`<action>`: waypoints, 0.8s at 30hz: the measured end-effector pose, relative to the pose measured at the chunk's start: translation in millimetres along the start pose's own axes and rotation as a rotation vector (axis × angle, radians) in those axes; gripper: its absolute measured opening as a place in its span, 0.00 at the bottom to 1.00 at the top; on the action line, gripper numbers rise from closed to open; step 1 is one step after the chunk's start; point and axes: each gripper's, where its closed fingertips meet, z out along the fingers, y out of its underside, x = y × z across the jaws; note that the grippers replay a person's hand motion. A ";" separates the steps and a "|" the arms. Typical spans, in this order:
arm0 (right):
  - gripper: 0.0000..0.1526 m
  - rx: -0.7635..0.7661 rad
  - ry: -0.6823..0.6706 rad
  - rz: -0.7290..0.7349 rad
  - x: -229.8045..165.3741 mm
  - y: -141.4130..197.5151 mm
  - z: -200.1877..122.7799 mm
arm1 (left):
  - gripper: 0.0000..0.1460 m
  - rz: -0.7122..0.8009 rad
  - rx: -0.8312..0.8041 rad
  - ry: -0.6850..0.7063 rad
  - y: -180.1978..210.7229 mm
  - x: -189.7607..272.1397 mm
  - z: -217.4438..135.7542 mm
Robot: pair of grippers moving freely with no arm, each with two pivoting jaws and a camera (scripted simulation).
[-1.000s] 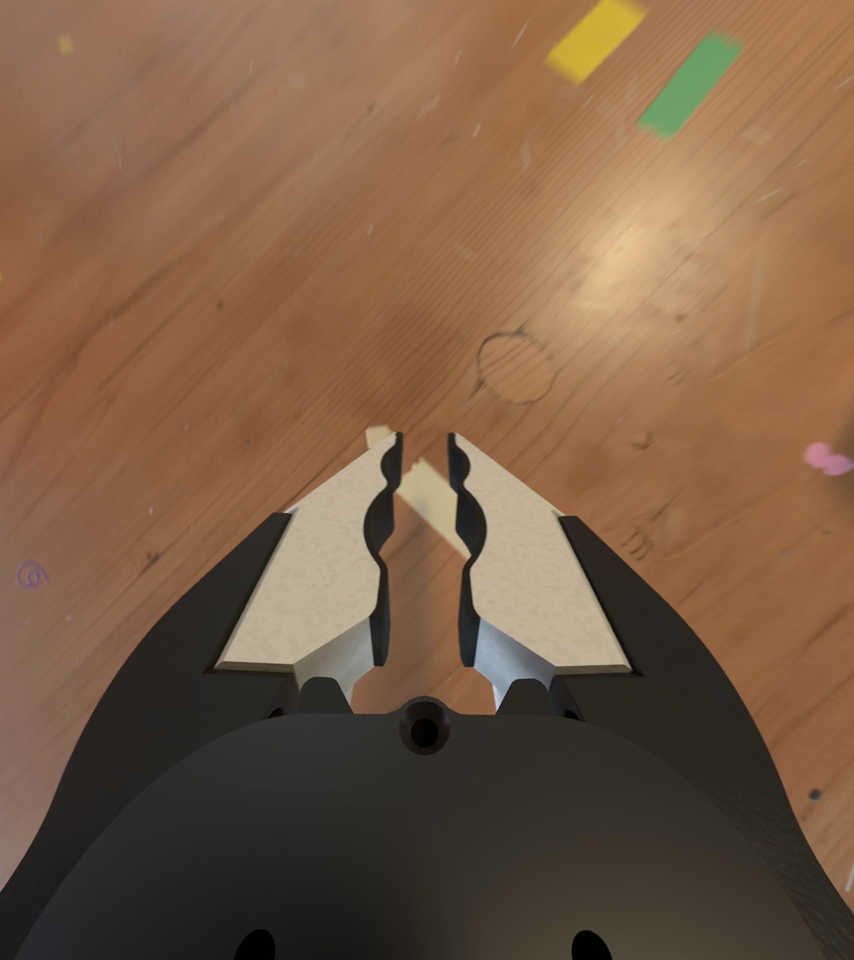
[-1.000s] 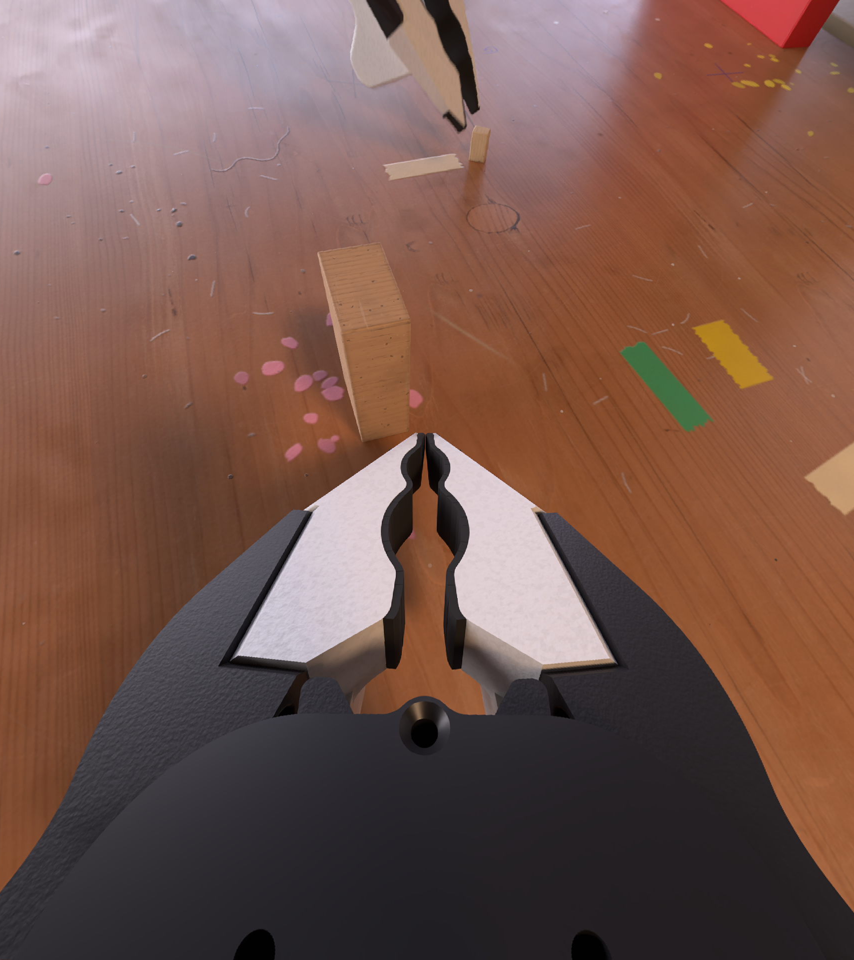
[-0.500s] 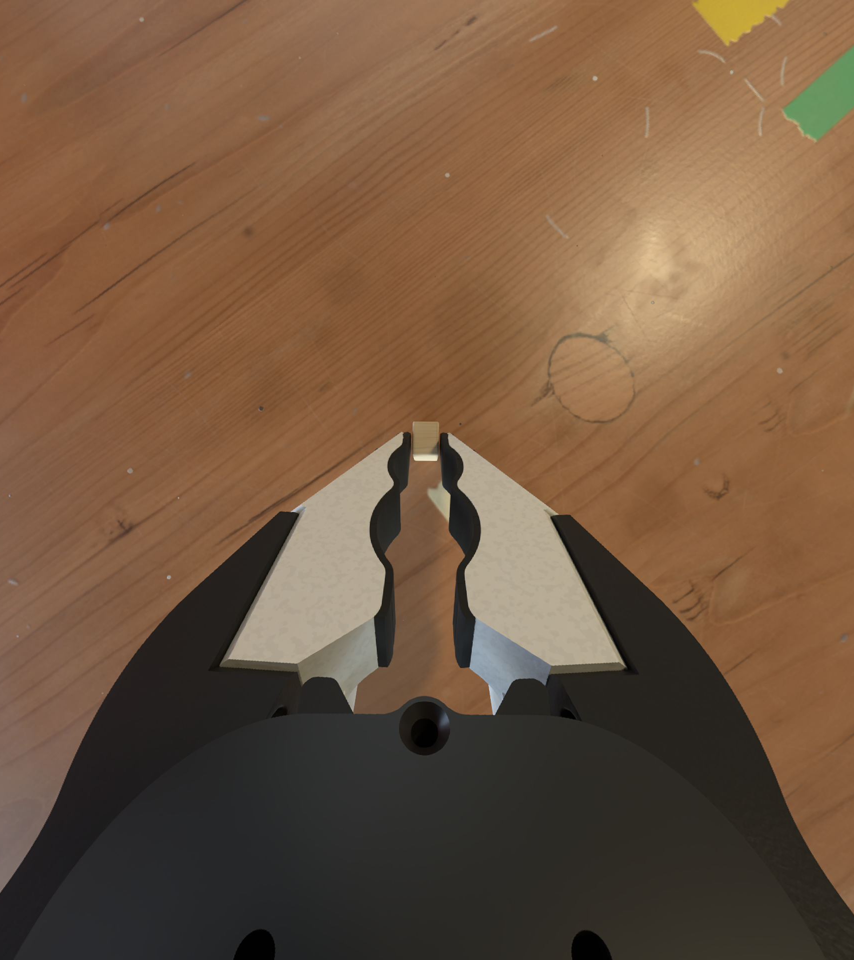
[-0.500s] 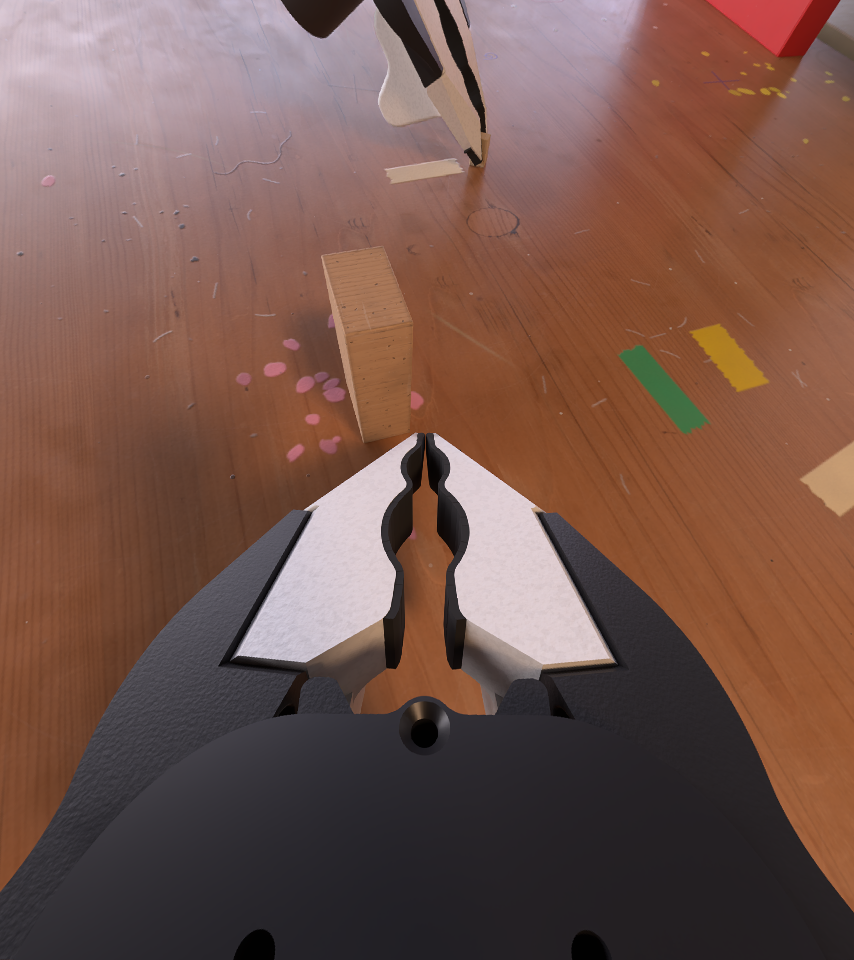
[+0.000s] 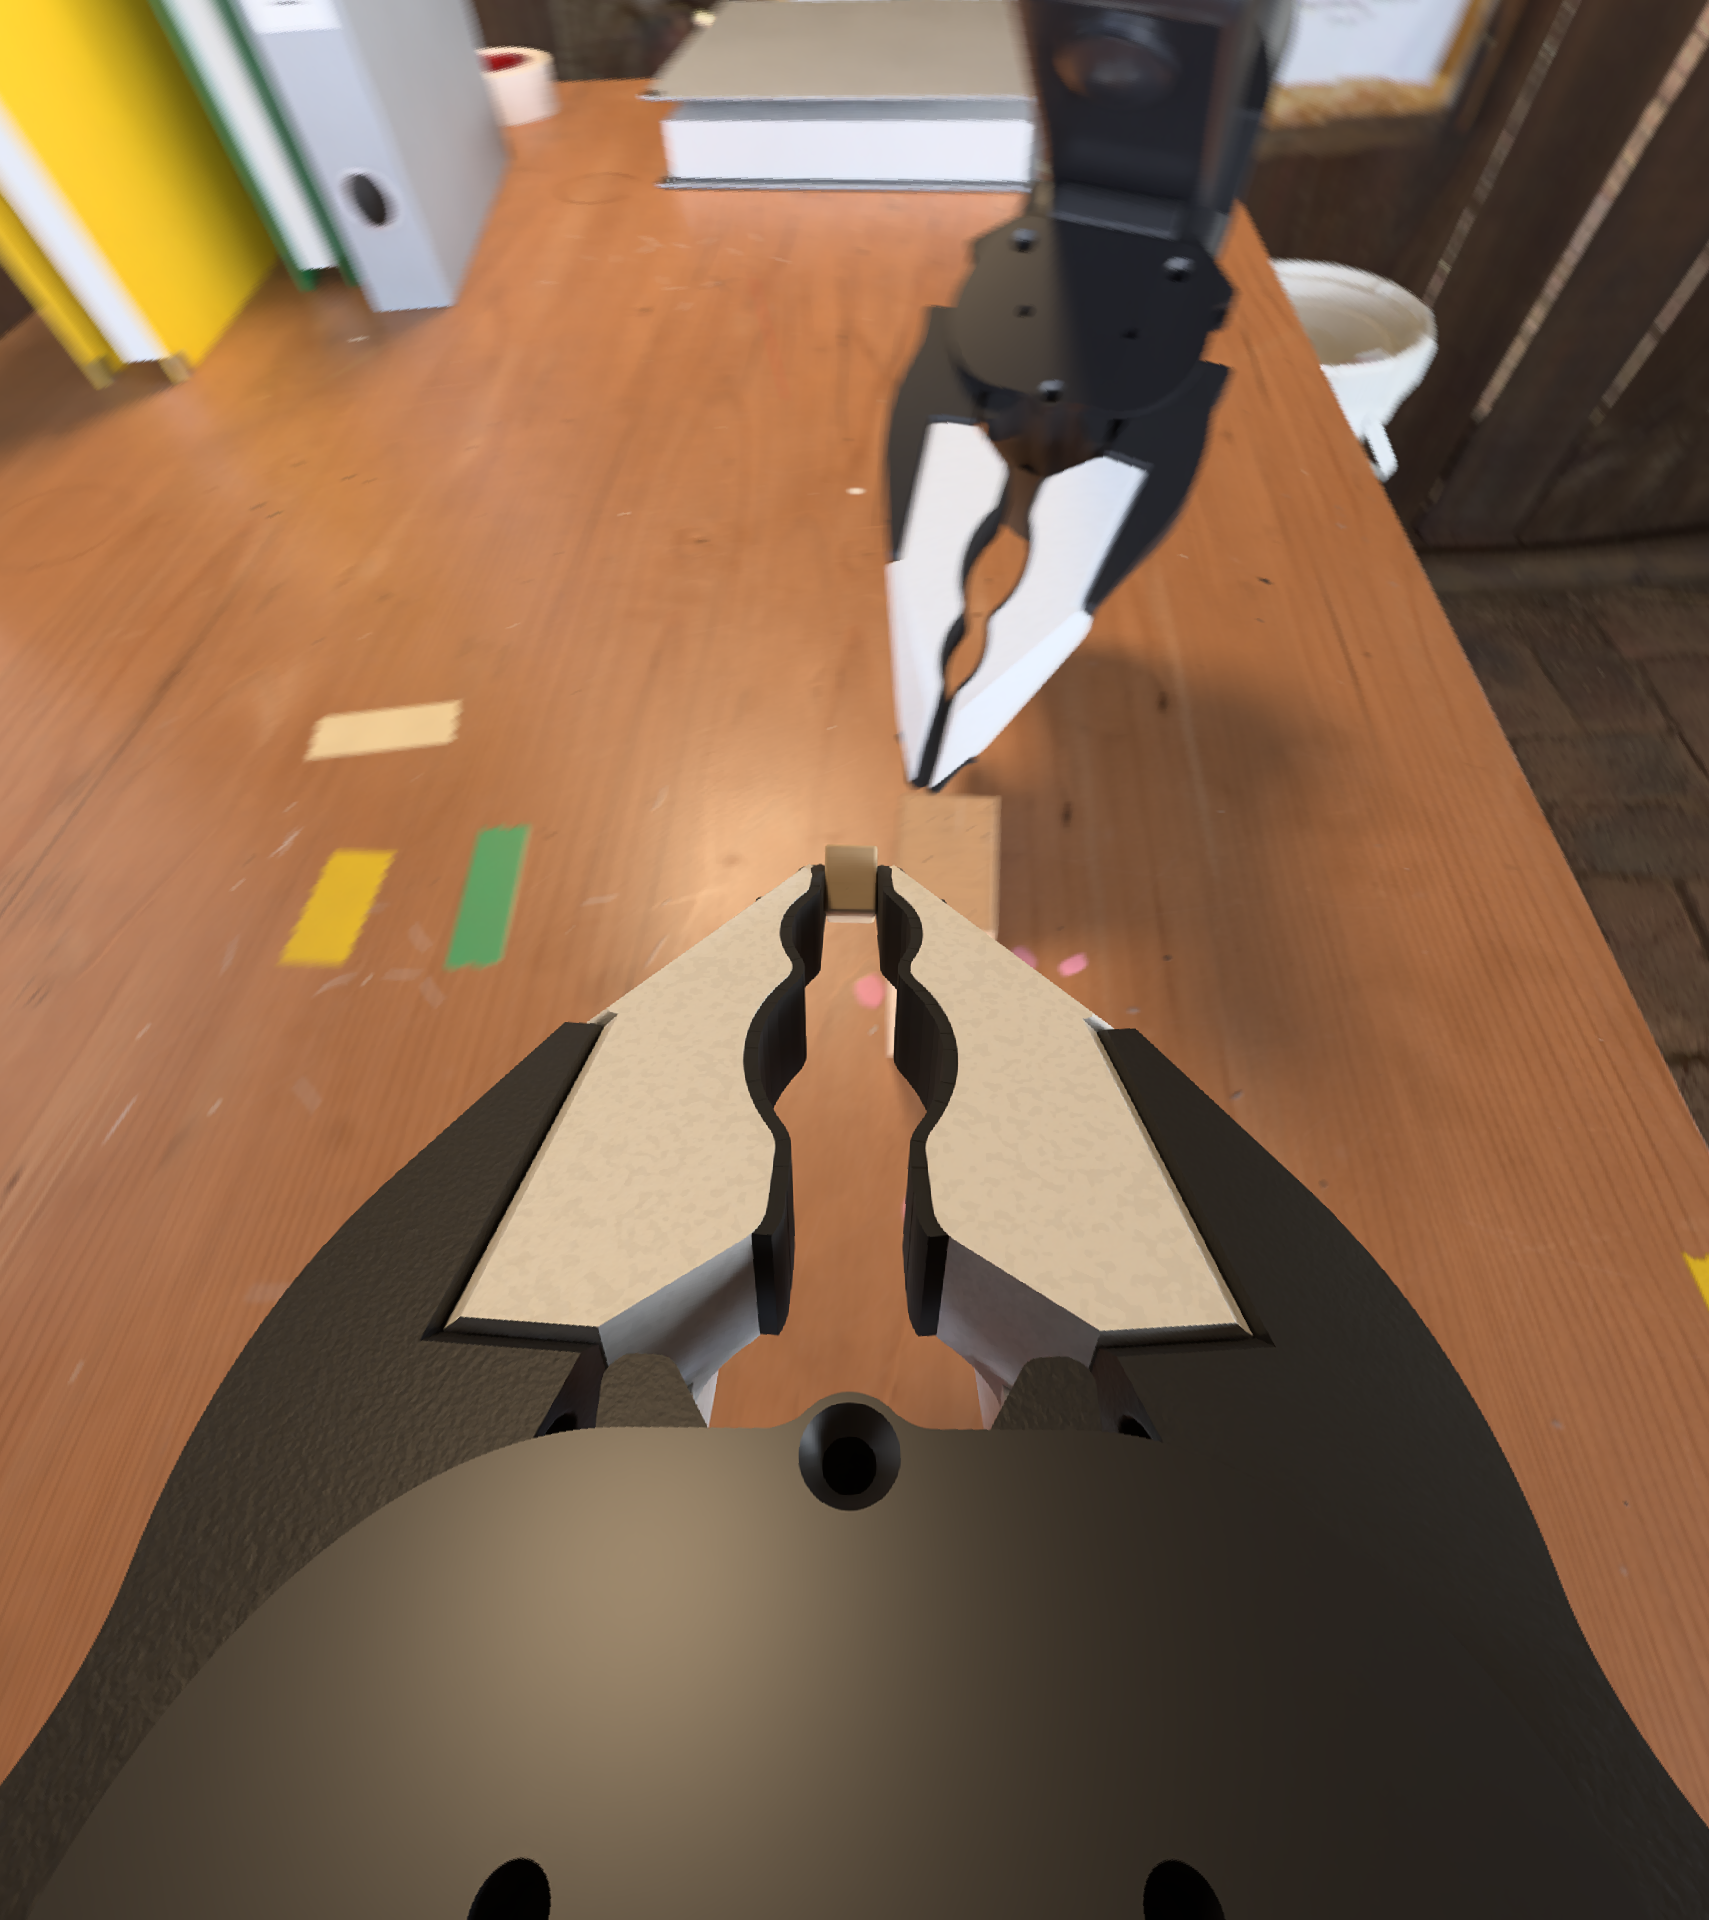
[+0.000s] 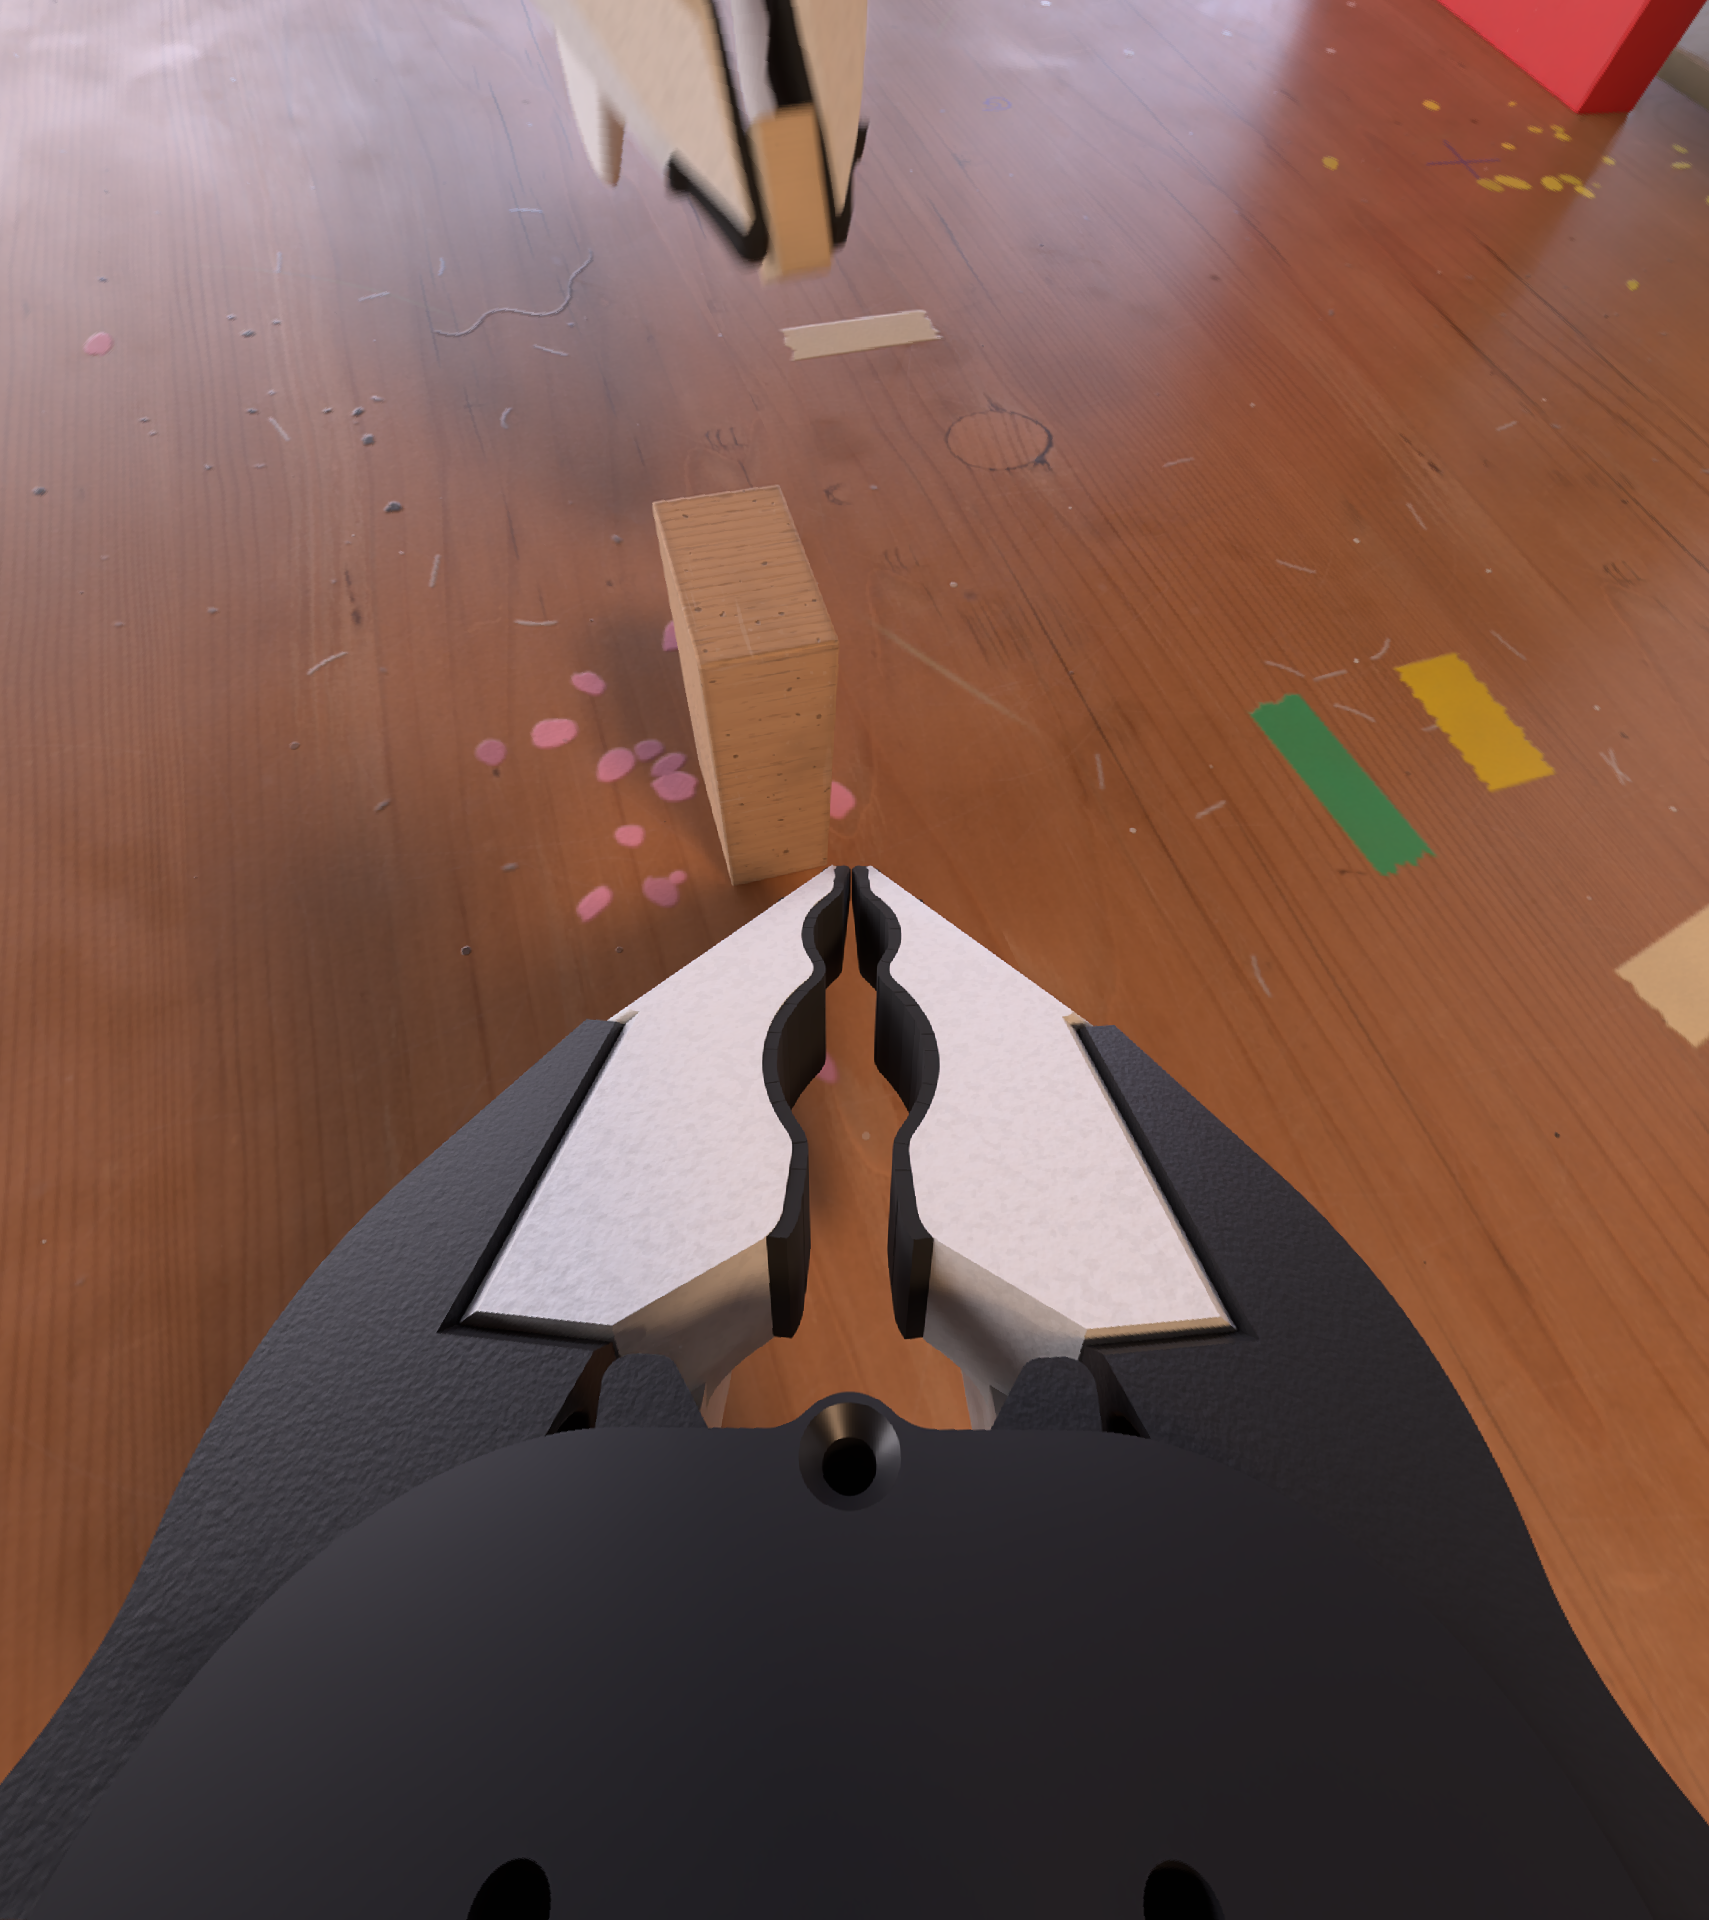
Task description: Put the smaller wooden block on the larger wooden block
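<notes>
My left gripper (image 5: pixel 850 883) is shut on the smaller wooden block (image 5: pixel 850 879), a small pale piece pinched at the fingertips and held in the air. In the right wrist view the same gripper (image 6: pixel 777 197) hangs above the far table with the block (image 6: pixel 796 197) between its fingers. The larger wooden block (image 6: pixel 751 665) stands upright on the table, just beyond my right gripper (image 6: pixel 848 878), which is shut and empty. In the left wrist view the larger block (image 5: pixel 949 847) shows just behind my fingertips, under the right gripper (image 5: pixel 928 774).
Tape strips lie on the wooden table: green (image 6: pixel 1338 784), yellow (image 6: pixel 1473 722) and beige (image 6: pixel 860 335). Pink spots (image 6: pixel 611 764) lie around the larger block. Binders (image 5: pixel 206 166), a book stack (image 5: pixel 845 125), a white cup (image 5: pixel 1364 338) and a red box (image 6: pixel 1577 42) stand at the edges.
My left gripper closed on the smaller block, lifted it off the table and tilted up toward the larger block. The right gripper has stayed still and shut.
</notes>
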 end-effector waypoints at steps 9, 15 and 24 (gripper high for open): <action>0.00 0.016 -0.030 -0.028 -7.2 -2.7 0.2 | 0.07 0.096 -0.144 0.045 10.3 21.3 44.2; 0.00 0.020 -0.028 -0.022 -6.5 -2.7 -0.6 | 0.12 0.116 -0.131 -0.011 9.1 11.6 29.7; 0.00 0.010 -0.026 -0.011 -5.0 -0.6 0.7 | 0.16 -0.178 -0.356 -0.357 84.7 -55.6 -68.1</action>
